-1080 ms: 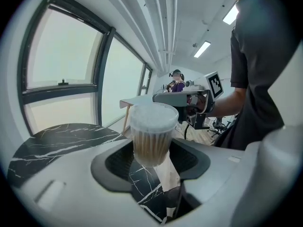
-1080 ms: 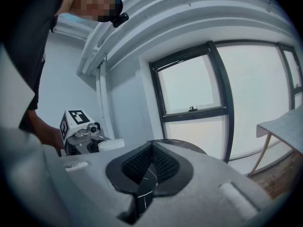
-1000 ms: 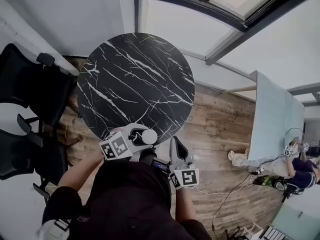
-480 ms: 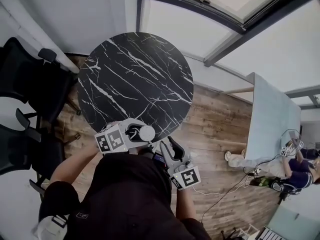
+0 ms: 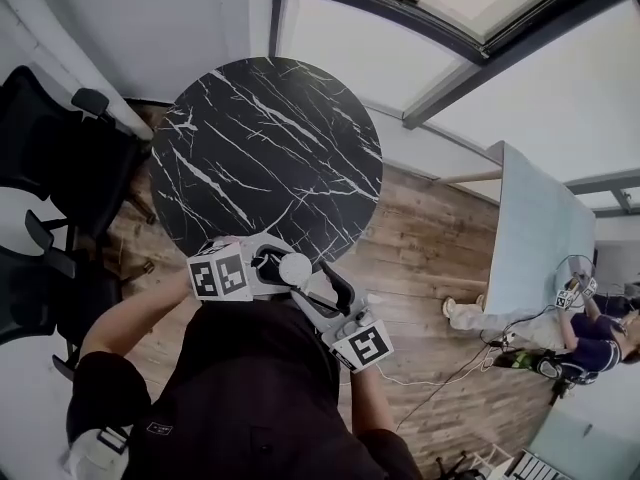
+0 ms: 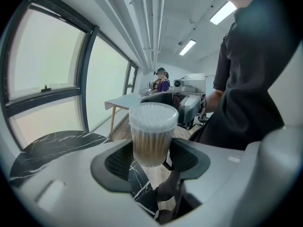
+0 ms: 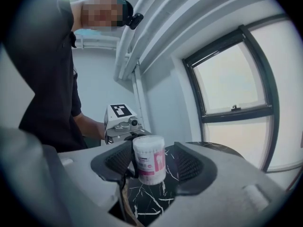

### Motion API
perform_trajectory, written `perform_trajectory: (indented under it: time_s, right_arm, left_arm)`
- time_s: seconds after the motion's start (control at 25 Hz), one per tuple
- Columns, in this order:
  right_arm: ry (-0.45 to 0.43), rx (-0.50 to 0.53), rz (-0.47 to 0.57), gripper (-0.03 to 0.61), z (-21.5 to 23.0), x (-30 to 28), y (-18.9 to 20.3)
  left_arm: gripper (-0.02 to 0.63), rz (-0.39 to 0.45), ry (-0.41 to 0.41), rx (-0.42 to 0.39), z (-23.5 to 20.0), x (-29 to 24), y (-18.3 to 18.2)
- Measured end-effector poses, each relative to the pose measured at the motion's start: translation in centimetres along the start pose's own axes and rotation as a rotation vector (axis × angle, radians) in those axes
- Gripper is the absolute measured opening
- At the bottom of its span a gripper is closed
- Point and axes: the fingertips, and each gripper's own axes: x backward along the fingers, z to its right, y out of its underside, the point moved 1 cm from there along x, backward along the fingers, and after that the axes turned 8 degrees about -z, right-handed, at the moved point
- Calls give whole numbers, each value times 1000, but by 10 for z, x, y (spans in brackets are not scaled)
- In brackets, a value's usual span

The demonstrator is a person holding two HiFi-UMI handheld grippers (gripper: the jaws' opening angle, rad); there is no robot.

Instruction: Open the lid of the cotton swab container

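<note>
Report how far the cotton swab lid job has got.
Done: the left gripper is shut on the cotton swab container. In hand: the right gripper has its jaws opening either side of it, not touching. Left: grip the lid, which looks still on, and pull it off.

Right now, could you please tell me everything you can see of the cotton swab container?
The cotton swab container is a clear plastic cylinder packed with white-tipped swabs, its wider lid seemingly on, with a pink-and-white label. It stands upright, clamped low by the left gripper. The right gripper, jaws opening, frames it without touching.
</note>
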Motion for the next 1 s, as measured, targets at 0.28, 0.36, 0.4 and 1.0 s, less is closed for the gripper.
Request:
perform_trajectory:
  time_s: [0.28,0.36,0.4,1.0]
  right_arm:
    - [-17,34,-25,275,-9,-6,-3]
    - [-20,54,-31,273,-10,-7,-2]
    - [-24,54,-35,264,-12,-8,-4]
    - [-50,46,-96,232,-12,-6,3]
  left_arm:
    - [249,6,35,-15,11,-7,-5]
    - [249,8,40,-17,12,-6,-6]
    - [249,9,42,-18,12,-6,-7]
    - [244,-32,50,-24,13,-13,-4]
